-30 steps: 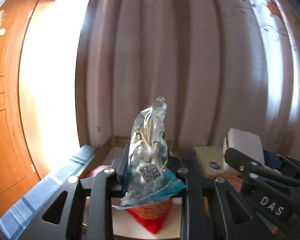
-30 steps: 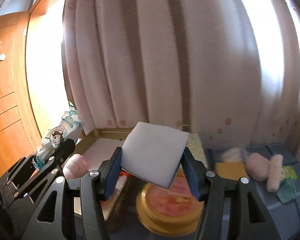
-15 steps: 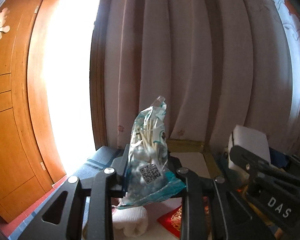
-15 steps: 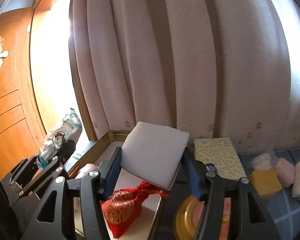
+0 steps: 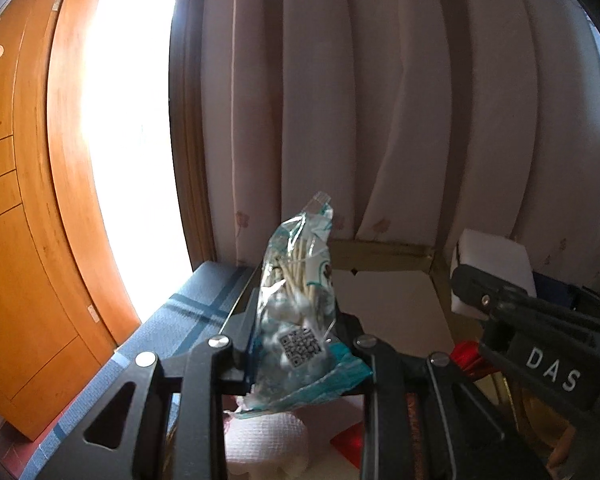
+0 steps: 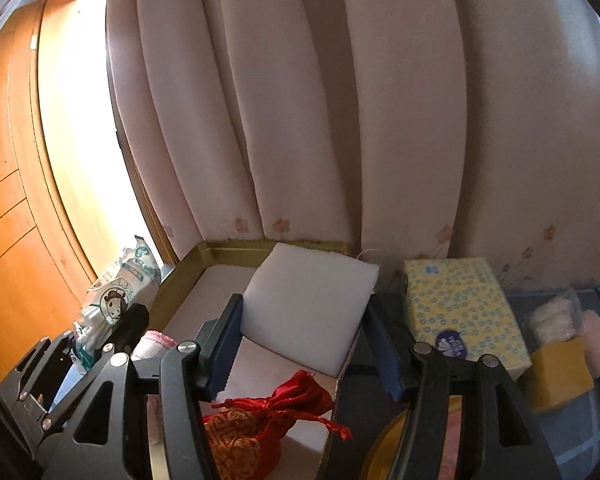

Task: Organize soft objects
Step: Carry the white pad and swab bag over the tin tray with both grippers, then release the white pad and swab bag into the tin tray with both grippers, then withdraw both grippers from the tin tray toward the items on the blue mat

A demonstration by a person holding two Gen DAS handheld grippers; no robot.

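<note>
My left gripper (image 5: 296, 328) is shut on a clear bag of cotton swabs (image 5: 300, 304), held upright over the left part of a gold-rimmed box (image 5: 380, 246) with a white lining. To its right, my right gripper (image 6: 304, 320) is shut on a white foam block (image 6: 308, 304), which hangs above the same box (image 6: 228, 248). In the right wrist view the swab bag (image 6: 124, 284) and left gripper (image 6: 112, 332) show at the lower left. A red pouch (image 6: 256, 420) and a pinkish rolled towel (image 6: 152, 344) lie inside the box.
A yellow tissue pack (image 6: 460, 308), a yellow sponge (image 6: 560, 372) and pink fluffy items (image 6: 596, 340) lie right of the box on blue checked cloth. A round gold tin (image 6: 384, 448) sits below. Pink curtains (image 6: 340, 120) hang behind; a wooden door (image 5: 20, 240) stands left.
Both grippers have moved left over the box, each keeping its grip. The red pouch and rolled towel have come under them, and the round tin has slid off to the right.
</note>
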